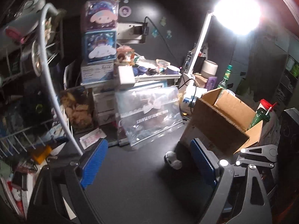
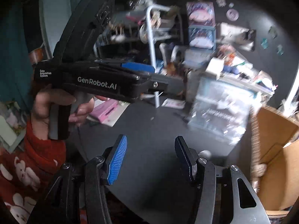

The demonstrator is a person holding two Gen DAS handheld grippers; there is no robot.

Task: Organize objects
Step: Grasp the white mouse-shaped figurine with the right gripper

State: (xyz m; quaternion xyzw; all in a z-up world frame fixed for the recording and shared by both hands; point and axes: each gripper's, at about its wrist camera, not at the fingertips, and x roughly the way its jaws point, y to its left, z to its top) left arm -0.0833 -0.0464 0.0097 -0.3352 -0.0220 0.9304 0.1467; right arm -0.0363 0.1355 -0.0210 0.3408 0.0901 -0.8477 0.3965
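My left gripper hangs open over the dark tabletop, blue pads wide apart and nothing between them. A small white and grey round object lies just beyond its right finger, at the foot of an open cardboard box. A clear plastic pouch stands behind. In the right wrist view my right gripper is open and empty above the same table. There a hand in a red sleeve holds the black housing of my left gripper. The box is at the right, the blurred pouch beside it.
A bright desk lamp glares at the top right. Stacked cartoon boxes and a cluttered shelf fill the back. A wire rack stands on the left. A red-capped green bottle sits in the box. A pink packet lies on the table.
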